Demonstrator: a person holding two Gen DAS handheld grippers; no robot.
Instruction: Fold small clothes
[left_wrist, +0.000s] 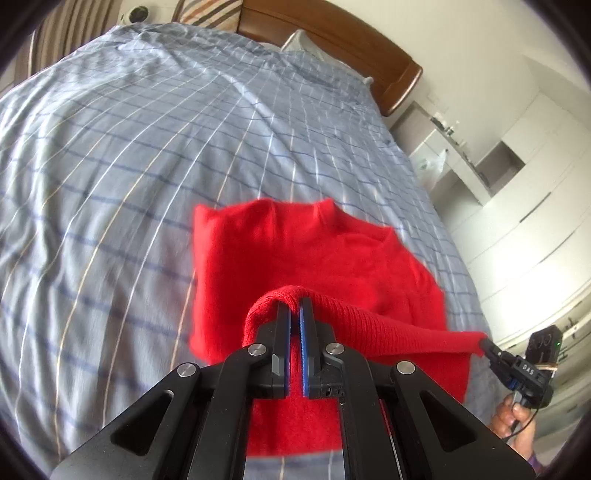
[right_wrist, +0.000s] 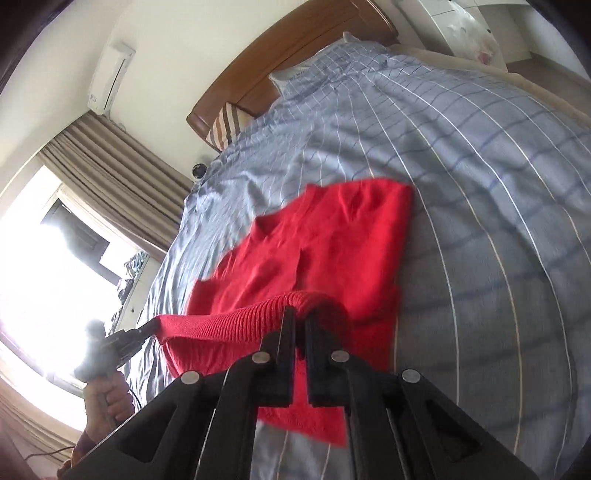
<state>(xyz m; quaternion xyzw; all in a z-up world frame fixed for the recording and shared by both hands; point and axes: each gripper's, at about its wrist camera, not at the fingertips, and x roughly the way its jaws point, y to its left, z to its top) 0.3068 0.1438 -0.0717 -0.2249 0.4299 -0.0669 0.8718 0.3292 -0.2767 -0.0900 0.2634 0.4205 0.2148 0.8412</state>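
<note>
A small red knitted sweater (left_wrist: 295, 254) lies on the bed, its collar end away from me. Its ribbed hem (left_wrist: 391, 325) is lifted off the bed and stretched taut between both grippers. My left gripper (left_wrist: 295, 304) is shut on one corner of the hem, the knit wrapped over its fingertips. At the right edge of the left wrist view my right gripper (left_wrist: 484, 343) pinches the other corner. In the right wrist view the sweater (right_wrist: 332, 240) lies ahead, the right gripper (right_wrist: 300, 314) is shut on the hem (right_wrist: 229, 321), and the left gripper (right_wrist: 151, 326) holds the far corner.
The bed is covered by a blue checked sheet (left_wrist: 147, 147) with a wooden headboard (left_wrist: 332, 40) behind. White cabinets (left_wrist: 517, 184) stand to the bed's right. A bright window (right_wrist: 48, 280) with curtains is on the other side. A hand (right_wrist: 107, 402) grips the left handle.
</note>
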